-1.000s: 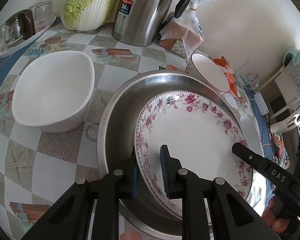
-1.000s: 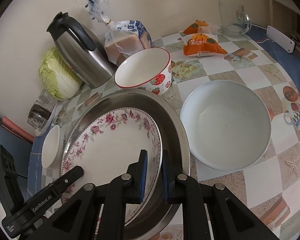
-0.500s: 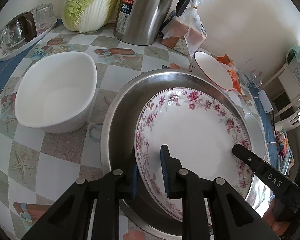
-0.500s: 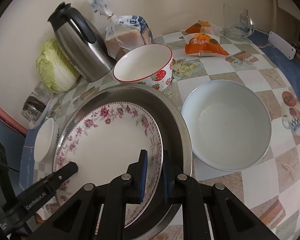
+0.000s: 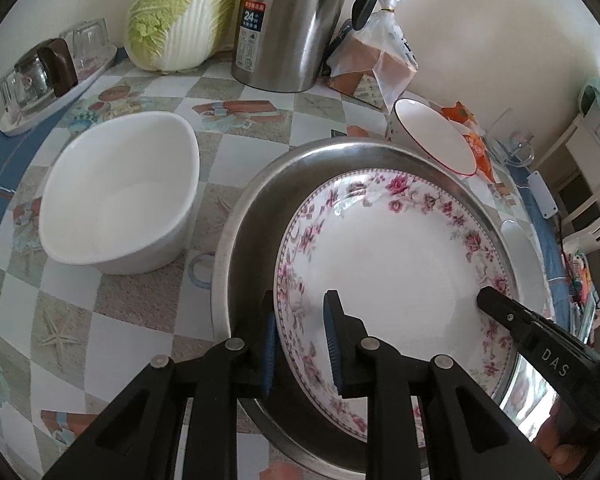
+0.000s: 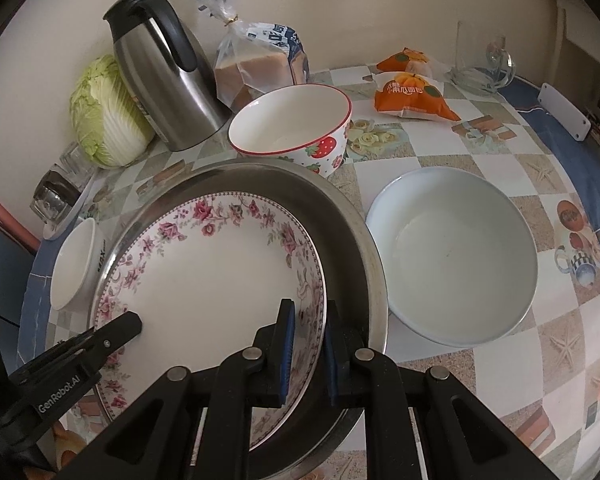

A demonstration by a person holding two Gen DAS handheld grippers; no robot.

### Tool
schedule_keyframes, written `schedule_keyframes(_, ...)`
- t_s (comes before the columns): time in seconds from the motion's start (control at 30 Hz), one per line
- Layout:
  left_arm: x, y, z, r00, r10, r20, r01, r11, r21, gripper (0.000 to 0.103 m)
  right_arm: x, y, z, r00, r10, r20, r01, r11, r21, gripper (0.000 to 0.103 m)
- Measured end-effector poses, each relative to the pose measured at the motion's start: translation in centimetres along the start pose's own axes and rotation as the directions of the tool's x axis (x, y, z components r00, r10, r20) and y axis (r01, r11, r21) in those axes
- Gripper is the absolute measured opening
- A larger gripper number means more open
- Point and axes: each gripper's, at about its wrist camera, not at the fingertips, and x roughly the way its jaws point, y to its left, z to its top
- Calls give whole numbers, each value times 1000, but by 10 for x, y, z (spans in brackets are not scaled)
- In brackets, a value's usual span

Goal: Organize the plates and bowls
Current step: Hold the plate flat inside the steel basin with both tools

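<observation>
Since the earlier frames, both wrist views are showing the same grip with only a slight shift of the background; the floral plate (image 5: pixel 396 264) is sitting a little deeper in the steel basin (image 5: pixel 252 216). Left gripper (image 5: pixel 300 340) is pinching the plate's near-left rim, fingers clamped on either side of the lip. Right gripper (image 6: pixel 308 344) is doing likewise on the opposite rim, fingers closed on the plate. Two-sided holding is judged to be keeping the wide plate level while it is being seated in the basin, which is serving as the base of a stack.

Remaining pieces are standing around the basin on the worktop (image 6: pixel 440 168): a white bowl (image 5: pixel 116 192) to the left, a pale bowl (image 6: pixel 452 256) to the right, and a strawberry bowl (image 6: pixel 292 128) touching the basin's far edge. A checked, printed cloth is covering the worktop, and a kettle (image 6: pixel 160 80), cabbage (image 5: pixel 180 8) and bagged bread (image 6: pixel 260 64) are lining the plain wall.
</observation>
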Motion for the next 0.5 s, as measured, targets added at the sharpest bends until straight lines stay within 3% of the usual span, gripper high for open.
schedule_keyframes(0.5, 1, 5, 2, 1000, -18, 0, 18, 999, -41, 22, -1, -4, 0, 1000, 20, -1, -20, 1000, 20, 13)
